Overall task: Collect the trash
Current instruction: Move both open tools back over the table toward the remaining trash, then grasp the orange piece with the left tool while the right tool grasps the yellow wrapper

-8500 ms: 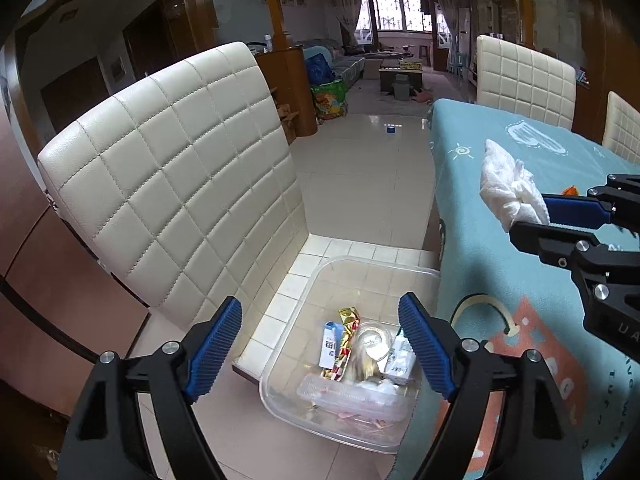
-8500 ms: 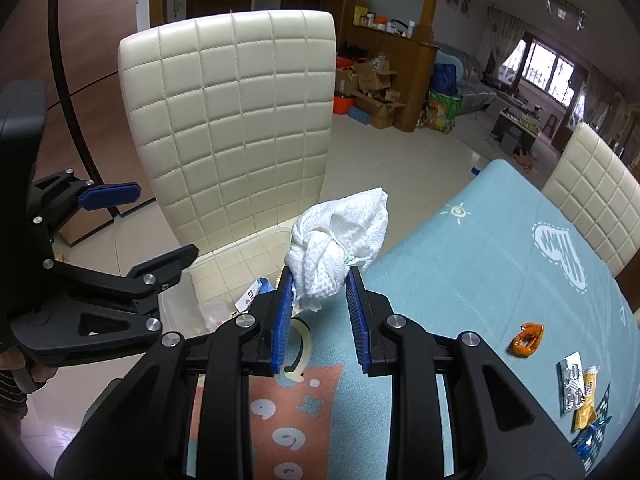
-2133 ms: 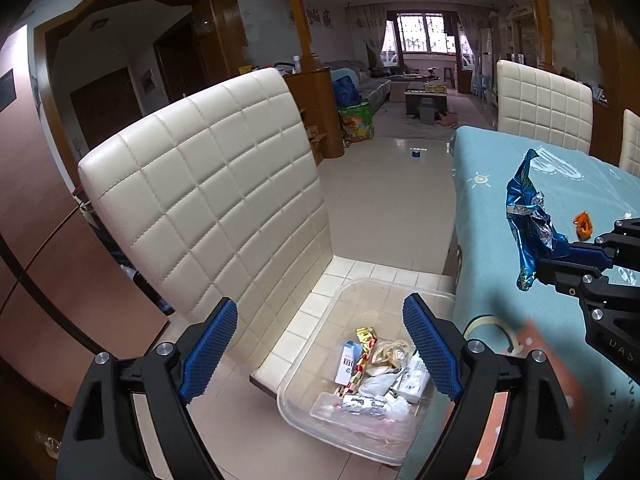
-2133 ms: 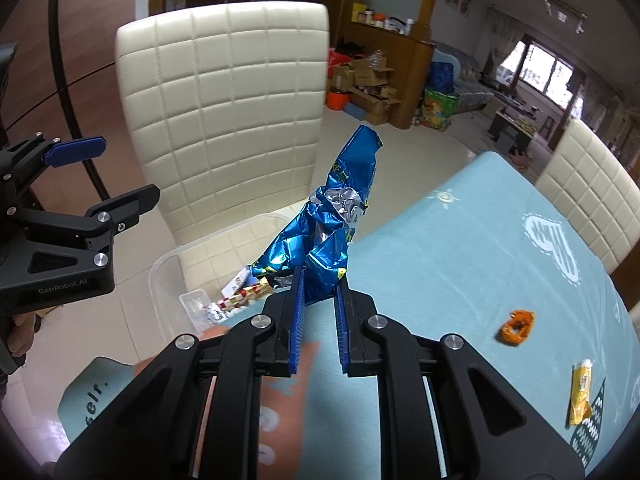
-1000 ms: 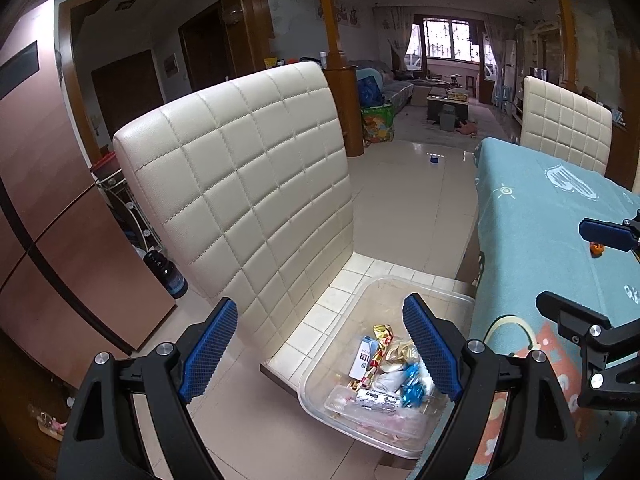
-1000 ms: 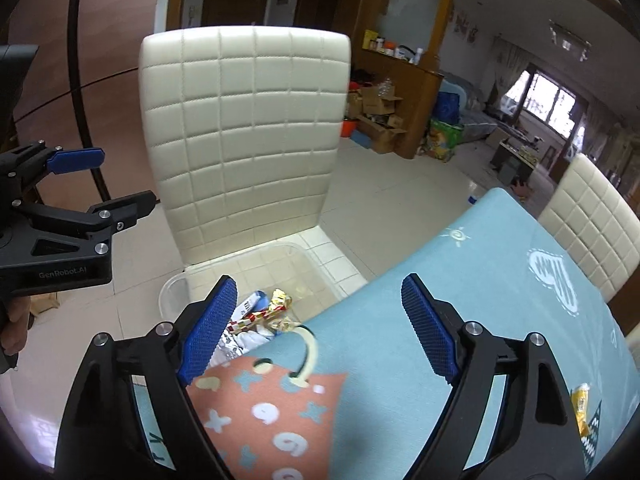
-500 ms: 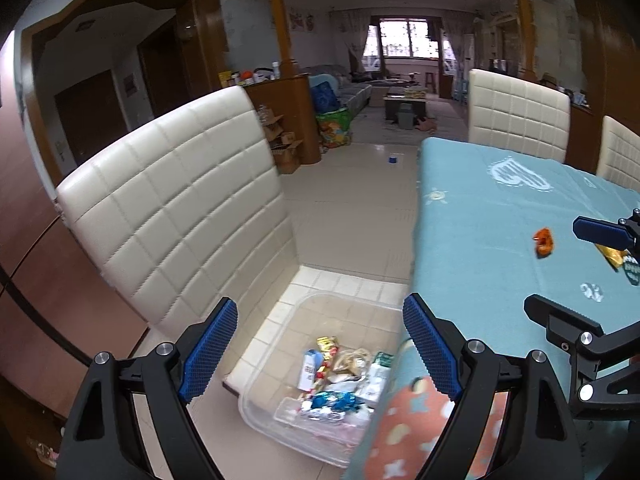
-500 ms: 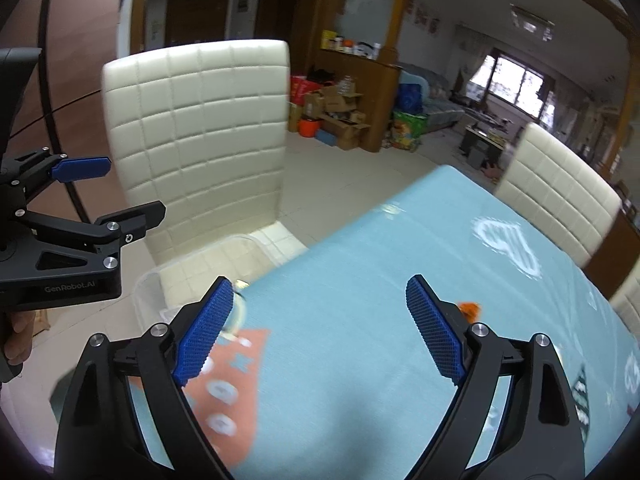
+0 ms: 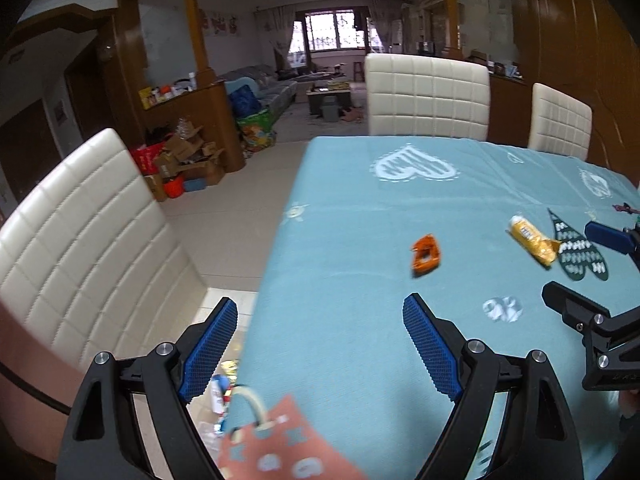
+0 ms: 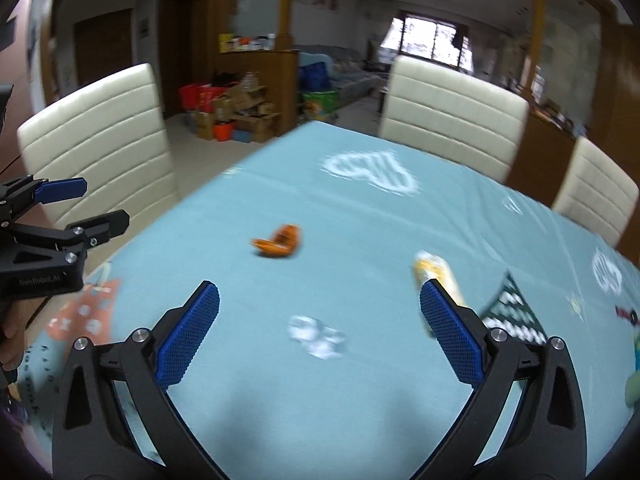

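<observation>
An orange wrapper point(image 9: 426, 256) point(image 10: 280, 242) lies on the teal tablecloth point(image 9: 360, 208), and a yellow wrapper point(image 9: 532, 240) point(image 10: 436, 270) lies to its right. My left gripper point(image 9: 320, 312) hangs open over the table's near left edge with nothing between its fingers. My right gripper point(image 10: 320, 296) is over the cloth with its jaws opening wide and nothing between them. Its right finger hides part of the yellow wrapper. The clear trash bin point(image 9: 216, 396) shows only as a sliver below the table edge. Each gripper shows in the other's view: the right gripper point(image 9: 580, 268) and the left gripper point(image 10: 100, 204).
A white padded chair point(image 9: 80, 240) stands left of the table, beside the bin. Two more white chairs point(image 9: 426, 96) point(image 9: 560, 124) stand at the far side. A pale patch point(image 10: 316, 336) on the cloth could be print or scrap. The floor lies past the table's left edge.
The right gripper let go of the blue bag, which now lies in the bin. Both grippers then swung right, from the bin and chair to over the table. The right jaws stand wider.
</observation>
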`<state>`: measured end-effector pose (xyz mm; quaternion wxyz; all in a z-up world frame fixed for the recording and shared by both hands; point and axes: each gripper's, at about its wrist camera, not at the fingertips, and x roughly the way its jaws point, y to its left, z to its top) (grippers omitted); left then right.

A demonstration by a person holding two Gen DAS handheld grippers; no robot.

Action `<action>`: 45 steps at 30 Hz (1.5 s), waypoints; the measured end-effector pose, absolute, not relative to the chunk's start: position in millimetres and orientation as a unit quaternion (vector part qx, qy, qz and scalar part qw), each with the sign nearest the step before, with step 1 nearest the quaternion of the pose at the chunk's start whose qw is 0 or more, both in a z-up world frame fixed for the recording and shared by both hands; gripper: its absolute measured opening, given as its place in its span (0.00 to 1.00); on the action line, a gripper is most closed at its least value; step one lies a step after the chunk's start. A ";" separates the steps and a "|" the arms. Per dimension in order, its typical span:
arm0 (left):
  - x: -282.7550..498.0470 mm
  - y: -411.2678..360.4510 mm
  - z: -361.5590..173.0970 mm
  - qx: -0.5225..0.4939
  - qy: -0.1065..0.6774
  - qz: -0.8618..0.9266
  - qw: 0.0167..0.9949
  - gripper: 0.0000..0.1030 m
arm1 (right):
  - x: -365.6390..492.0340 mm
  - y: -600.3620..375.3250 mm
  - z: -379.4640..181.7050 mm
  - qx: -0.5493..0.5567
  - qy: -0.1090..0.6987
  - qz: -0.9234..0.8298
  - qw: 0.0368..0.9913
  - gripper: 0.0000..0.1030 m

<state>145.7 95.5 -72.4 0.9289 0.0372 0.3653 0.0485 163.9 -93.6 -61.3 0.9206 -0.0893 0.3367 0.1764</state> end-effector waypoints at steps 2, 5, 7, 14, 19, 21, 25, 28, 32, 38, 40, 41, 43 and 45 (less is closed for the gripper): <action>156.1 83.1 -75.4 0.037 0.370 0.038 0.927 0.80 | 169.7 -108.8 -64.2 -0.084 0.340 0.165 0.922 0.96; 171.8 60.2 -82.1 0.057 0.377 0.027 0.924 0.81 | 178.9 -129.5 -68.9 -0.077 0.343 0.151 0.924 0.96; 181.4 45.9 -87.9 0.068 0.382 0.020 0.921 0.81 | 185.1 -142.2 -72.6 -0.071 0.346 0.143 0.924 0.96; 210.3 27.3 -108.2 0.075 0.401 0.014 0.913 0.80 | 211.3 -180.1 -87.6 -0.051 0.364 0.118 0.923 0.96; 231.1 31.6 -124.1 0.064 0.423 0.017 0.904 0.80 | 228.9 -193.4 -100.9 -0.032 0.383 0.107 0.917 0.96; 240.4 31.3 -130.1 0.059 0.432 0.014 0.900 0.80 | 234.2 -194.7 -105.6 -0.028 0.389 0.110 0.914 0.96; 250.5 25.5 -139.7 0.052 0.443 0.002 0.895 0.80 | 241.6 -189.4 -113.6 -0.030 0.399 0.116 0.909 0.96; 257.6 19.7 -146.8 0.053 0.449 -0.003 0.892 0.80 | 244.7 -180.8 -115.9 -0.036 0.400 0.126 0.907 0.96; 269.0 17.1 -155.8 0.054 0.458 0.000 0.888 0.80 | 249.9 -165.7 -119.4 -0.058 0.400 0.137 0.904 0.89; 277.1 21.0 -161.0 0.053 0.456 0.000 0.888 0.80 | 261.8 -160.5 -136.7 -0.057 0.432 0.143 0.889 0.44; 275.4 21.5 -160.0 0.050 0.452 -0.011 0.891 0.69 | 257.8 -162.4 -134.1 -0.053 0.420 0.143 0.895 0.38; 275.3 22.2 -159.1 0.042 0.451 -0.023 0.891 0.50 | 256.2 -162.0 -132.6 -0.056 0.417 0.140 0.896 0.34; 273.7 20.3 -156.0 0.040 0.455 -0.030 0.889 0.29 | 252.5 -160.7 -129.4 -0.063 0.413 0.137 0.898 0.34; 269.6 17.7 -152.2 0.046 0.453 -0.036 0.889 0.23 | 249.2 -159.6 -126.1 -0.064 0.413 0.137 0.898 0.34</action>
